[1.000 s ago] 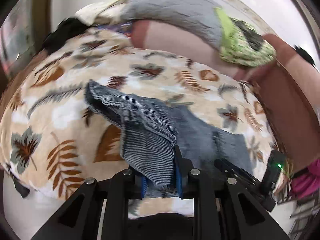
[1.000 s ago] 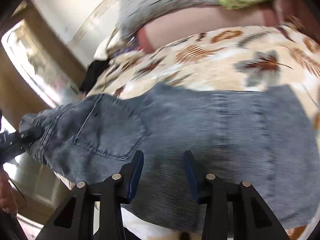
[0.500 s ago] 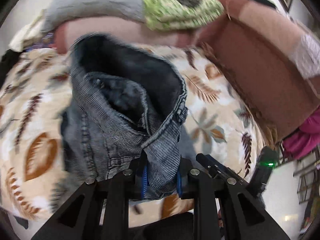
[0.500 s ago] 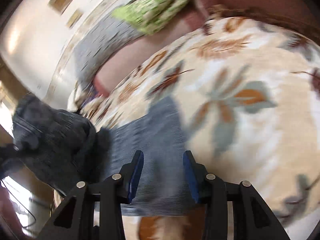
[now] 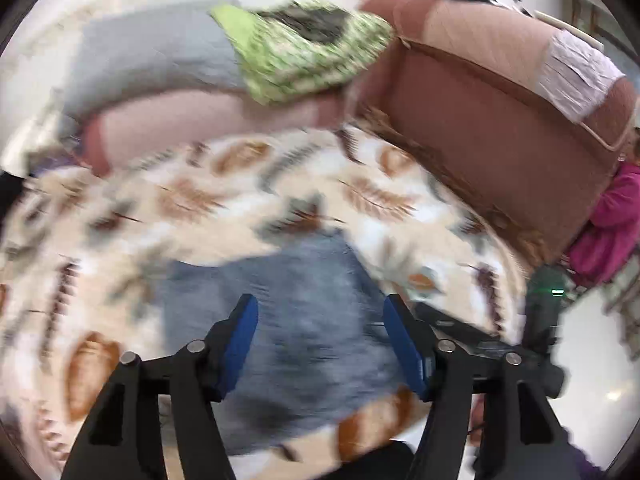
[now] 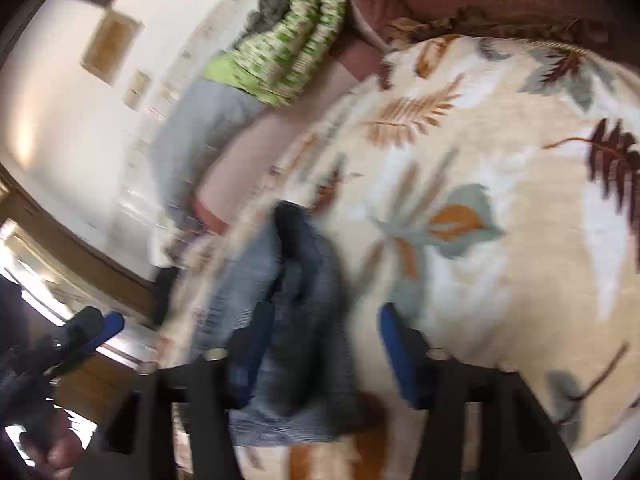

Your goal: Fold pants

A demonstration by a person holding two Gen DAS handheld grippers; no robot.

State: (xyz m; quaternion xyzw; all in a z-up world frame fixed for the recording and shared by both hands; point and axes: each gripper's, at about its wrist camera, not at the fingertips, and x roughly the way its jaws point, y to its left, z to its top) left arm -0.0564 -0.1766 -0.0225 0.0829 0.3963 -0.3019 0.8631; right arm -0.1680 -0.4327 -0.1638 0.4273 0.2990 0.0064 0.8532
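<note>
Left wrist view: we look down on the pants (image 5: 308, 320), a blurred grey-blue bundle on the leaf-print blanket (image 5: 224, 204), at the near edge of the sofa (image 5: 472, 120).
Left tool: the left tool (image 5: 320, 336) stands wide, nothing between its blue pads; the denim lies beneath and just beyond the gap.
Right tool: the right tool (image 6: 324, 350) is likewise spread wide and empty; in its view the pants (image 6: 296, 312) lie heaped toward its left finger, their dark folded layer rising into the gap. We cannot tell whether the fingers touch the cloth.
Step in hand: we judge that a fold is laid down and both tools are free of the cloth.
Next move: it calls for either a fresh grip on a free edge for another fold, or flattening the raised layer; blur hides the edges.
Background: green patterned cloth (image 5: 296, 52) and grey cloth (image 5: 152, 56) rest far back on the sofa.
</note>
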